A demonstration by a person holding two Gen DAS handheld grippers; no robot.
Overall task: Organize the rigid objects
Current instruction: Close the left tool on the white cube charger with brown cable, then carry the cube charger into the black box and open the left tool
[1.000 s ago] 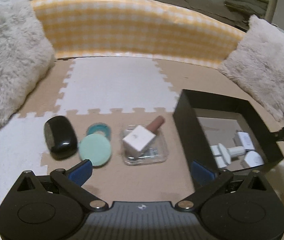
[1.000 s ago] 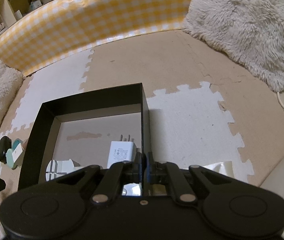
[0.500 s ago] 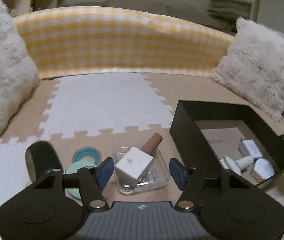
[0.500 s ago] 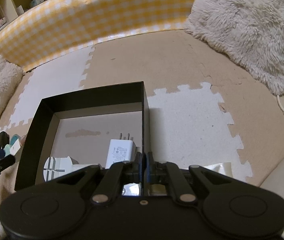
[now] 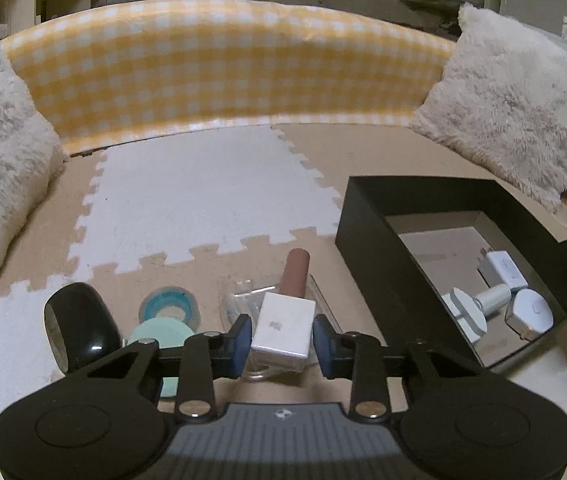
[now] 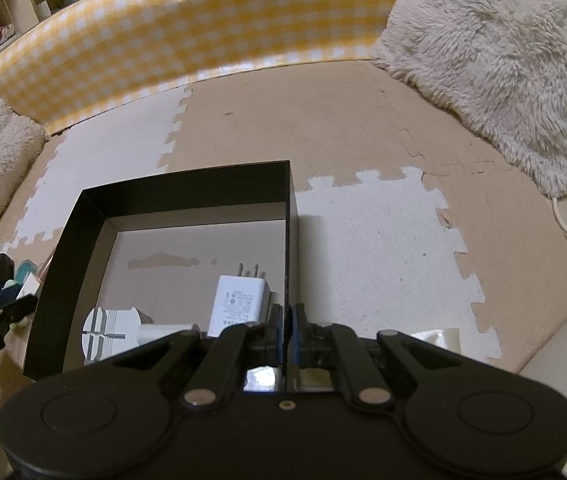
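Closing my left jaws around a white block while my right jaws clamp the black box wall.

My left gripper (image 5: 282, 342) has the white block (image 5: 283, 330) between its blue pads; the jaws are closing, with a sliver of gap on each side. The block lies on a clear plastic tray (image 5: 243, 306) on the foam floor mat (image 5: 203, 200), a brown cylinder (image 5: 295, 276) behind it. My right gripper (image 6: 287, 330) is pinched tight on the right wall of the black box (image 6: 289, 216), which holds a white charger (image 6: 237, 304) and a white plug (image 6: 109, 330).
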